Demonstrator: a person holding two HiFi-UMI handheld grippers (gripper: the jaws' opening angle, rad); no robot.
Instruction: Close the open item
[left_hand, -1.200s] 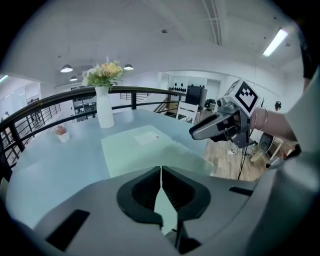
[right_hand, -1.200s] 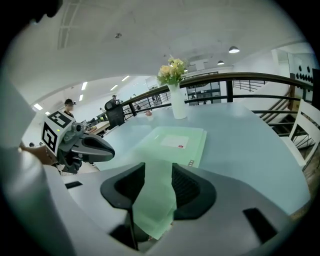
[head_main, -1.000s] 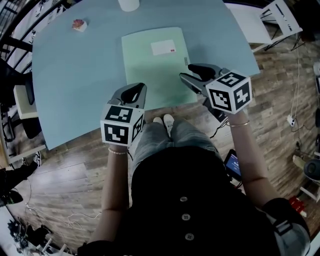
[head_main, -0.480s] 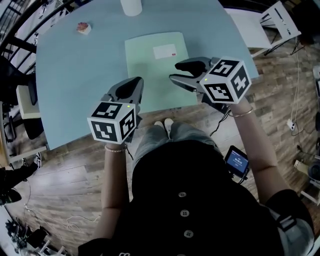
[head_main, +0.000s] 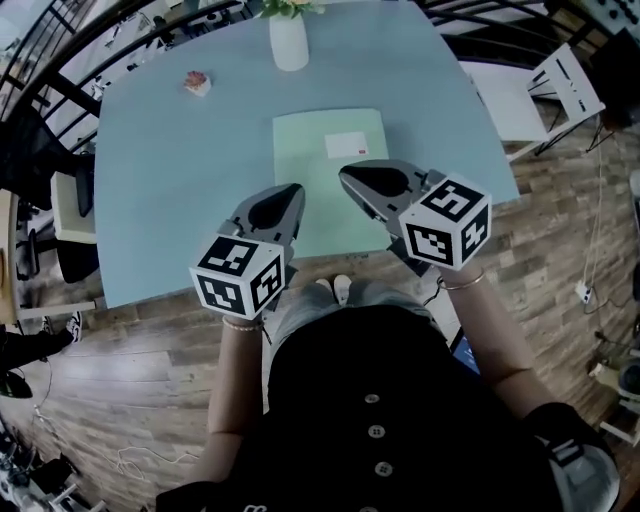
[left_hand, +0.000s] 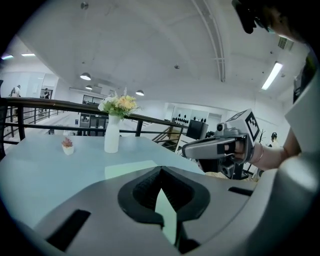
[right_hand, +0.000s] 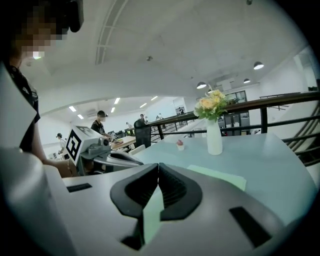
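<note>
Lying flat and shut on the pale blue surface (head_main: 170, 170), the light green folder (head_main: 330, 170) with a white label (head_main: 345, 146) sits near the person's edge. A white vase (head_main: 289, 42) at the far side holds flowers (left_hand: 119, 104). Both tongs hover over the folder's near end, the left tongs (head_main: 288, 190) clenched empty, the right tongs (head_main: 350, 176) closing tight on nothing.

A folder (head_main: 327, 165) lies on the desk (head_main: 180, 180), toward its near edge. Behind it, at the far edge, stands a vase (head_main: 289, 40), with a small pot (head_main: 197, 82) to the vase's left. The left tongs (head_main: 293, 190) and the right tongs (head_main: 347, 174) hang side by side over the folder's near half.
</note>
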